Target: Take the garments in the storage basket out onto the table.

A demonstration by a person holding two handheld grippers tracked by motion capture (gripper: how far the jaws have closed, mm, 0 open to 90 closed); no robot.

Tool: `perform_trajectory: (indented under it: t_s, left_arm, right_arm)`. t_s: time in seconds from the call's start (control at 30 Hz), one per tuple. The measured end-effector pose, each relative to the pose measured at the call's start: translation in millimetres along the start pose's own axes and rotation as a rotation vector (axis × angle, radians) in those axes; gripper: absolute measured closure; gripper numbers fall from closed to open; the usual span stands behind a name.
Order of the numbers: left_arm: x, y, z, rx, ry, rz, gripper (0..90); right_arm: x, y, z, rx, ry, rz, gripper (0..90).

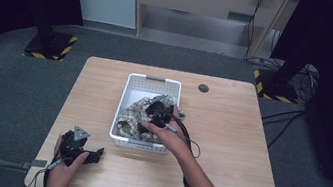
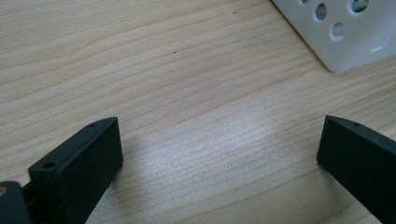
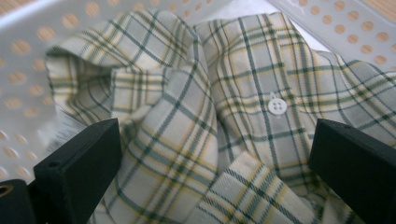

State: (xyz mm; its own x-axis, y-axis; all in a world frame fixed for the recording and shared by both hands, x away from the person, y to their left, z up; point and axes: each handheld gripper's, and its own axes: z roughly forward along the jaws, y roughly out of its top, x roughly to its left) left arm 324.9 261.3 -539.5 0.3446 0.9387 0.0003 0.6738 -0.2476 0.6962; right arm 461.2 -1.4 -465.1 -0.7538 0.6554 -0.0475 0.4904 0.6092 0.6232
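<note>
Right gripper (image 3: 212, 154) hangs jaws apart over the plaid shirt (image 3: 233, 107) bunched in the white perforated basket (image 1: 121, 111), so it wants a thick fold, clear of the button (image 3: 277, 106), while the left gripper (image 2: 219, 154) rests spread on the wooden table (image 2: 163, 70)

Matt wood-grain table (image 2: 187, 93), perforated plastic basket (image 3: 355, 28), woven plaid cloth (image 3: 187, 130)

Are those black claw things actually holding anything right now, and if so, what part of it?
Nothing is held. The right gripper hangs open over the plaid shirt in the white basket. The left gripper is open above the bare table.
</note>
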Motion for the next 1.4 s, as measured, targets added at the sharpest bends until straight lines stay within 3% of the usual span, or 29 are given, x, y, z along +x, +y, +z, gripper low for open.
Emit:
perform_trajectory:
  t_s: [0.4, 1.1, 1.4]
  left_arm:
    - [0.3, -0.2, -0.1, 0.000, -0.002, 0.002, 0.0]
    - [0.4, -0.2, -0.1, 0.000, -0.004, 0.003, 0.0]
    - [0.8, 0.0, 0.0, 0.000, -0.006, 0.006, 0.0]
  right_arm:
    - [6.3, 6.3, 13.9, 0.025, -0.021, 0.009, 2.9]
    - [4.6, 1.5, 52.7, 0.147, -0.066, 0.068, 0.5]
    - [3.7, 0.7, 57.6, 0.154, -0.061, 0.080, 2.9]
